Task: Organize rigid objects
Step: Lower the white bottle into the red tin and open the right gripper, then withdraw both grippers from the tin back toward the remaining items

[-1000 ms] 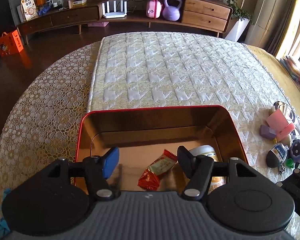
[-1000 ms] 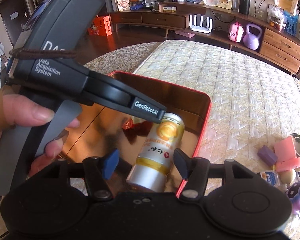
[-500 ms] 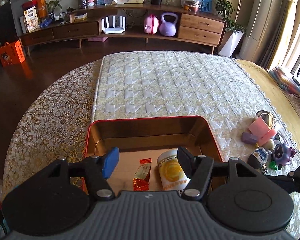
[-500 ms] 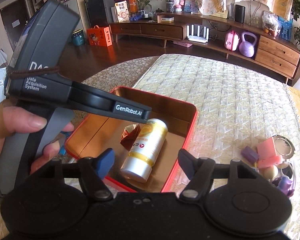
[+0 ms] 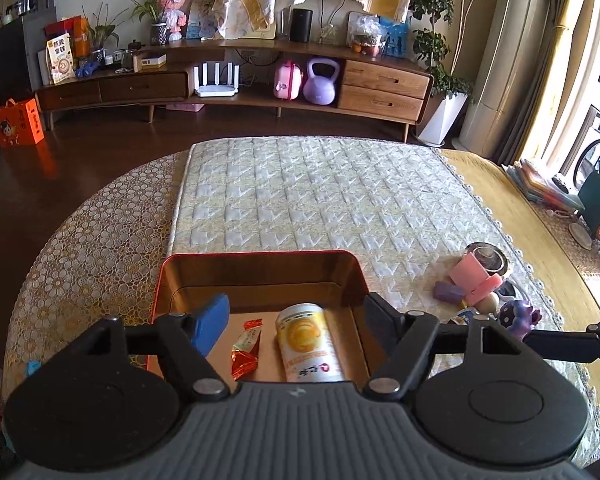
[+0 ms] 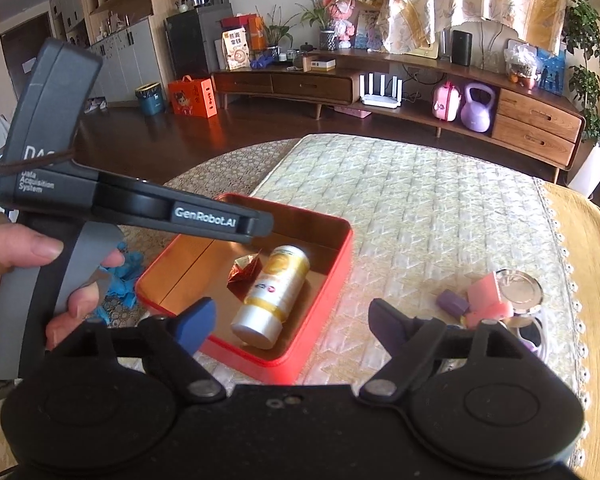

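Both grippers, left [image 5: 296,320] and right [image 6: 292,318], are spreading wider with nothing gripped. A can [image 6: 274,296] and a snack packet [image 5: 246,348] lie in the red tin [image 6: 324,300].

Red tin box [image 5: 260,256]: glossy metal, coppery mirror-like inside. Can [image 5: 309,342] in it: smooth shiny metal with a printed label. Snack wrapper [image 5: 246,346]: crinkly foil. Desk cloth [image 5: 320,200]: quilted matt fabric, lace edging. My grippers: matt black plastic, ribbed grey body, rubbery blue pad [image 5: 210,324]. Floor [image 5: 80,160]: polished dark wood.

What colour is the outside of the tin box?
Red outside, the tin box; best seen in the right wrist view.
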Tool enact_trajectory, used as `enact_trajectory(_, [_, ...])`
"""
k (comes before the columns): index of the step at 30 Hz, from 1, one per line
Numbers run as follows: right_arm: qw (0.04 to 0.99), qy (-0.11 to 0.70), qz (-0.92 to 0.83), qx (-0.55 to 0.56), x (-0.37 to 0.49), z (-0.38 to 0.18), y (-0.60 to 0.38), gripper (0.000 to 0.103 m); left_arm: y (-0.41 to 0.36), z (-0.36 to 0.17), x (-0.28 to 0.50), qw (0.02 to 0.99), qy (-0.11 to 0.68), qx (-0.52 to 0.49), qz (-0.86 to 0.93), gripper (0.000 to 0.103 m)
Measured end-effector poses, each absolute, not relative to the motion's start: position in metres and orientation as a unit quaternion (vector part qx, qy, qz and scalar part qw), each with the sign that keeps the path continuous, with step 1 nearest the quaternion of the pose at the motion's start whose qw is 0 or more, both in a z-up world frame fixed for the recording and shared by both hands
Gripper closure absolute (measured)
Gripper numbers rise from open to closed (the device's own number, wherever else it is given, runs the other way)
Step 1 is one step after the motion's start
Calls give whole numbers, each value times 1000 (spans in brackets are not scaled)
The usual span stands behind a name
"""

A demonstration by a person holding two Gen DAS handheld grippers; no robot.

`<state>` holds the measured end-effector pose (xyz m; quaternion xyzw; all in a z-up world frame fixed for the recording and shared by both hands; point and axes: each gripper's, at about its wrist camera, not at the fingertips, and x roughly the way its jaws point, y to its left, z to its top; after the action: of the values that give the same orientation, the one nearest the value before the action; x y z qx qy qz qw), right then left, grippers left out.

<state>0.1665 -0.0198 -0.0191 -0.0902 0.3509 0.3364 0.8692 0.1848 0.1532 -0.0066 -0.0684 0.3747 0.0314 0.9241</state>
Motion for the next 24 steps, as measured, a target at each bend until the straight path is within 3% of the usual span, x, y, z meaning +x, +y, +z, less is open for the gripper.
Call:
enact_trajectory(13, [903, 314, 289, -45, 161, -28, -122, 1, 92, -3, 163, 934, 348, -79, 5, 20])
enact_trajectory(24, [924, 326, 198, 7, 188, -52, -209, 0, 32, -32, 173, 926, 369, -77, -35, 19])
